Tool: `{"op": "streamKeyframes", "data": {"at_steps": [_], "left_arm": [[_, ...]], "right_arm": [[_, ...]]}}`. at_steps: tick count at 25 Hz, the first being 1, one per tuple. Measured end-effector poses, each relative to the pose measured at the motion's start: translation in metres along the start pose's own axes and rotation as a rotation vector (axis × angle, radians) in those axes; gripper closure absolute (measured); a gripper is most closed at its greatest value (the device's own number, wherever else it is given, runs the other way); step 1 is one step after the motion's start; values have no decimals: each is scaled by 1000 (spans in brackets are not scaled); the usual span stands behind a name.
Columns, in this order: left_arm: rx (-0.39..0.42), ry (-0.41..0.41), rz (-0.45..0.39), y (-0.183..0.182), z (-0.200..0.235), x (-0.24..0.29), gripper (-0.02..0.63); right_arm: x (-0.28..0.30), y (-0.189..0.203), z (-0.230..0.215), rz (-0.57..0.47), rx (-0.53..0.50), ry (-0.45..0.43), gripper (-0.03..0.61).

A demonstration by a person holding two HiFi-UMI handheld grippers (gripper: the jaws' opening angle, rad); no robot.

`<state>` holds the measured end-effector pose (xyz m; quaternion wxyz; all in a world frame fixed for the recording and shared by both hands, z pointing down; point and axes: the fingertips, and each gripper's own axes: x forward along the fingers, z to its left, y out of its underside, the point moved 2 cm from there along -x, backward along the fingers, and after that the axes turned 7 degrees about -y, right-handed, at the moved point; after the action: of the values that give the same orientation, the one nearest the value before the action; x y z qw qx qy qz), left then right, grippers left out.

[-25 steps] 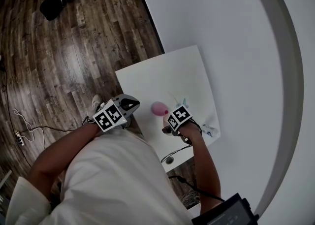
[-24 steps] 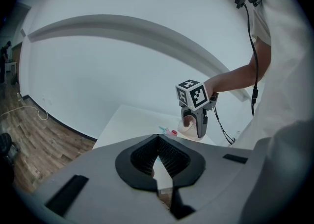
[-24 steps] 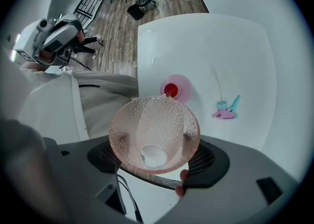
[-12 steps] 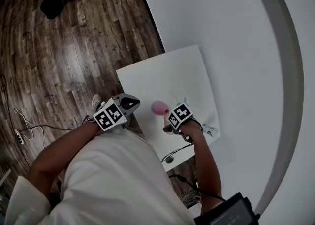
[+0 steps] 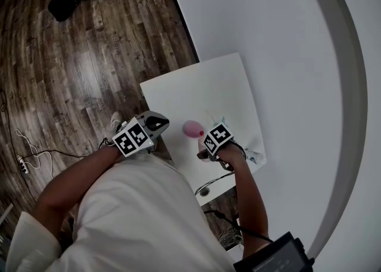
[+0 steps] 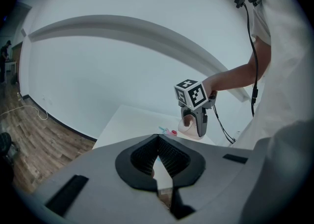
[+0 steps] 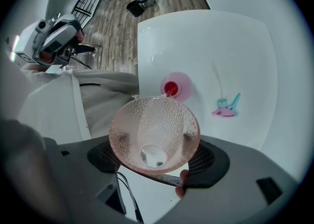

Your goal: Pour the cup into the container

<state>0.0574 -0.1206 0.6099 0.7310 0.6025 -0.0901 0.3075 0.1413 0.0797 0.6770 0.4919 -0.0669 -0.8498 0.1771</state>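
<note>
We find the right gripper (image 7: pixel 154 144) with its fingers (image 7: pixel 208 161) clamped on a clear, pink-tinted, dimpled plastic cup (image 7: pixel 153 130). The cup is tipped, its rim at the edge of a small round pink container (image 7: pixel 182 82) with red inside, standing on the white desk (image 7: pixel 206 41). The left gripper (image 6: pixel 158 166) is held by the desk's edge, fingers (image 6: pixel 140 157) closed on nothing. A small pink-and-teal object (image 7: pixel 226 108) lies apart from the container.
</note>
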Motion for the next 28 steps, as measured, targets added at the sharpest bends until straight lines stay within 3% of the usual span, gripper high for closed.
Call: {"op": "streamKeyframes", "data": {"at_steps": [28], "left_arm": [[-14,-2,-3,1,1,1,603]], "right_arm": [[-8,-1,1,36,3,-13,213]]}}
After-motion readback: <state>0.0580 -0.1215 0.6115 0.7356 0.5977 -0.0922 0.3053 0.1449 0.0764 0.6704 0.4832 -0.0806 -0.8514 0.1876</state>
